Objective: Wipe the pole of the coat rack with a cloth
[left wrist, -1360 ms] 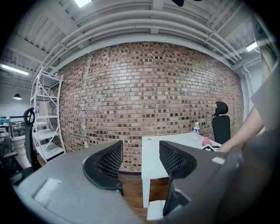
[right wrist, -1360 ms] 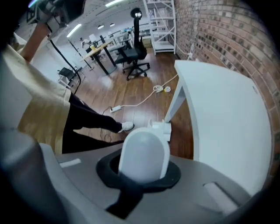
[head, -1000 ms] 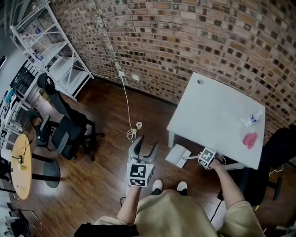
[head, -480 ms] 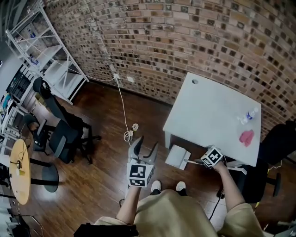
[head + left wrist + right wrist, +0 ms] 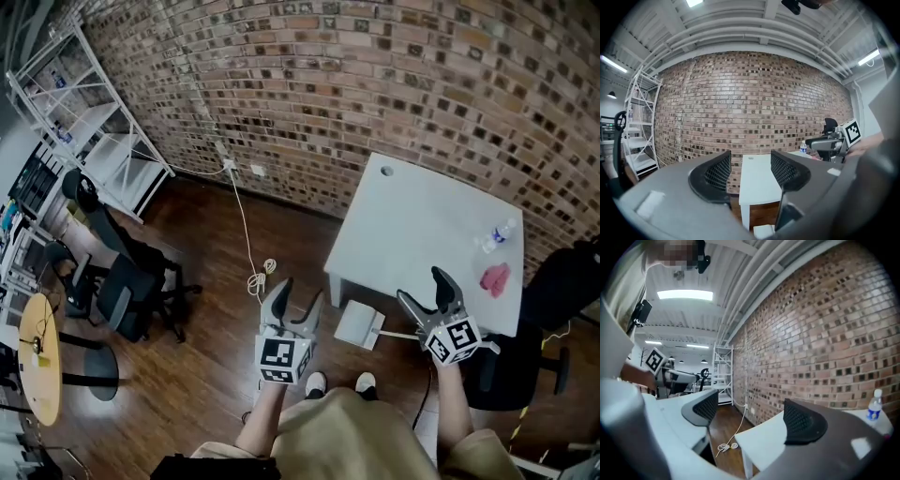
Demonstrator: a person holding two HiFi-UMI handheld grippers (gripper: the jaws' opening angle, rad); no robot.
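A pink cloth (image 5: 494, 277) lies near the right edge of the white table (image 5: 412, 225), beside a small water bottle (image 5: 494, 236). No coat rack shows in any view. My left gripper (image 5: 296, 292) is open and empty above the wood floor, pointing at the table (image 5: 757, 183). My right gripper (image 5: 422, 288) hangs over the table's front edge, well short of the cloth; its jaws are opening and nothing is between them. In the right gripper view the jaws (image 5: 750, 416) frame the table corner (image 5: 764, 437) and the brick wall, with the bottle (image 5: 874, 408) at the right.
A white box (image 5: 359, 323) sits on the floor under the table. A coiled cable (image 5: 258, 279) runs from the wall. Office chairs (image 5: 122, 281), a metal shelf (image 5: 84, 112) and a round wooden table (image 5: 37, 361) stand at the left; a black chair (image 5: 562, 281) at the right.
My right gripper has lifted away from under the table's front edge and its jaws have spread wide. The left gripper has stayed put and open.
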